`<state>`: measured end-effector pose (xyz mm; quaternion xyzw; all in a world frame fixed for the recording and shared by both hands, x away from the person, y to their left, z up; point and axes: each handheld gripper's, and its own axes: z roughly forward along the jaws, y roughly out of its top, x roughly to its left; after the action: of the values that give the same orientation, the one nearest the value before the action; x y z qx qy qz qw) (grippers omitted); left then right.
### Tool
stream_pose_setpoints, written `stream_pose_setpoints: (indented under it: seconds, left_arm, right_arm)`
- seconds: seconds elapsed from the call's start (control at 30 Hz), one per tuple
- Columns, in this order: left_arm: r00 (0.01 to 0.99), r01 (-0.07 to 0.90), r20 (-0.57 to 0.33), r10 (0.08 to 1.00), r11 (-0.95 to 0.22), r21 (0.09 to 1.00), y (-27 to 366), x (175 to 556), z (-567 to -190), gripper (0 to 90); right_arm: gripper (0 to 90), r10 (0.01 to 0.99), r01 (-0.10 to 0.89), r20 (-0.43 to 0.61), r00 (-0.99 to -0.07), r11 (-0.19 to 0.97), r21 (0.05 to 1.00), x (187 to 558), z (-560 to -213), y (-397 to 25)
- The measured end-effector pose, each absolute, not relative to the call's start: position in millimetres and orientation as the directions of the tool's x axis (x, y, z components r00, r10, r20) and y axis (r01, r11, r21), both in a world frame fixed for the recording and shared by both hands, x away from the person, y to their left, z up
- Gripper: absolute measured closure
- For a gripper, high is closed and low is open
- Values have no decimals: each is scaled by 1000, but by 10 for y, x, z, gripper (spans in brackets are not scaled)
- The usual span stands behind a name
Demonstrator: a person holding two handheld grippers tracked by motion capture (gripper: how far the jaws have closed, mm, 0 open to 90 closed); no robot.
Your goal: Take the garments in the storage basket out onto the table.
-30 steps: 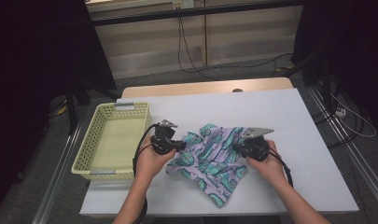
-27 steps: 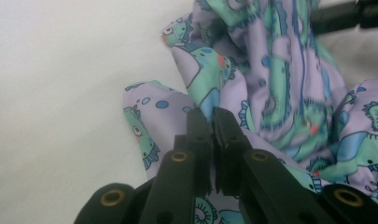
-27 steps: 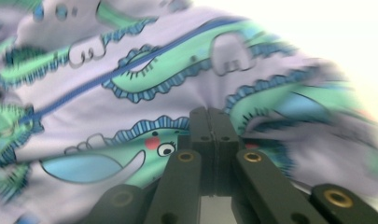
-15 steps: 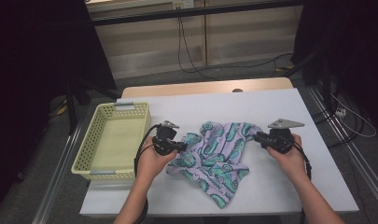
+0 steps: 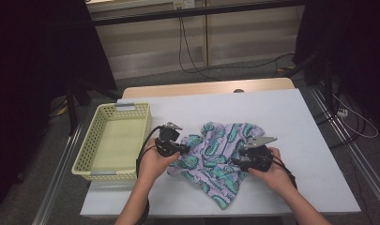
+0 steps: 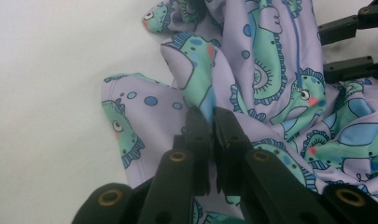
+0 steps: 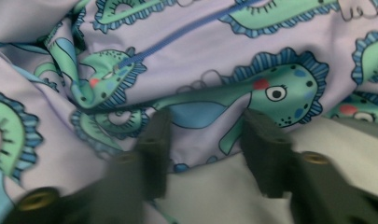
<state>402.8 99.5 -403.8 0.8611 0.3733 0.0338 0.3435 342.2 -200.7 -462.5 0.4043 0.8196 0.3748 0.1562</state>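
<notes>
A lilac cloth (image 5: 220, 147) printed with teal seahorses lies crumpled on the white table (image 5: 272, 112). My left gripper (image 5: 184, 149) sits at the cloth's left edge. In the left gripper view it (image 6: 211, 116) is shut on a raised fold of the cloth (image 6: 270, 70). My right gripper (image 5: 235, 161) is at the cloth's near right edge. In the right gripper view it (image 7: 205, 123) stands open, its jaws set wide over the hem of the cloth (image 7: 200, 51). Its two open fingers (image 6: 345, 70) also appear at the far side in the left gripper view.
A pale yellow plastic basket (image 5: 84, 157) with nothing in it stands at the table's left edge, close to my left hand. Bare white tabletop lies behind and to the right of the cloth. Cables run across the floor beyond the table.
My right gripper swung out to the right, off the cloth, and has come back left to the cloth's near right edge. The left gripper has stayed put, holding the fold.
</notes>
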Motion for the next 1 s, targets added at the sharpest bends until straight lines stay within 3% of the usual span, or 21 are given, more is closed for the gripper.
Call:
stream_pose_setpoints:
  seconds: [0.03, 0.07, 0.13, 0.33, 0.63, 0.77, 0.8, 0.97, 1.0]
  left_arm:
    - [723, 619, -199, 661, -491, 613, 995, 4028, -4038, 856]
    - [723, 621, -204, 661, -491, 611, 991, 4024, -4041, 856]
    - [724, 624, -211, 657, -492, 607, 978, 4020, -4050, 856]
    - [733, 620, -215, 646, -503, 602, 937, 4003, -4065, 856]
    - [775, 605, -262, 575, -559, 566, 677, 3915, -4192, 852]
    - [778, 601, -258, 573, -560, 570, 649, 3916, -4192, 818]
    - [778, 596, -249, 577, -553, 582, 660, 3929, -4184, 788]
    - [762, 559, -182, 622, -489, 670, 681, 4016, -4120, 428]
    - [763, 550, -171, 624, -487, 679, 679, 4035, -4110, 412]
  right_arm:
    - [751, 771, 543, 55, -635, 394, 742, 3425, -4611, -1998]
    - [827, 761, 546, 76, -644, 388, 743, 3428, -4612, -1998]
    - [898, 758, 543, 75, -648, 391, 743, 3438, -4625, -2003]
    - [900, 791, 522, 37, -611, 367, 770, 3507, -4530, -2136]
    - [900, 905, 520, -38, -423, 277, 808, 3679, -4381, -2714]
    - [900, 901, 528, -17, -433, 269, 805, 3669, -4401, -2749]
    - [900, 894, 523, -30, -448, 289, 802, 3658, -4404, -2722]
    - [900, 845, 522, -21, -535, 350, 777, 3601, -4468, -2533]
    - [900, 831, 519, -20, -556, 366, 773, 3595, -4487, -2495]
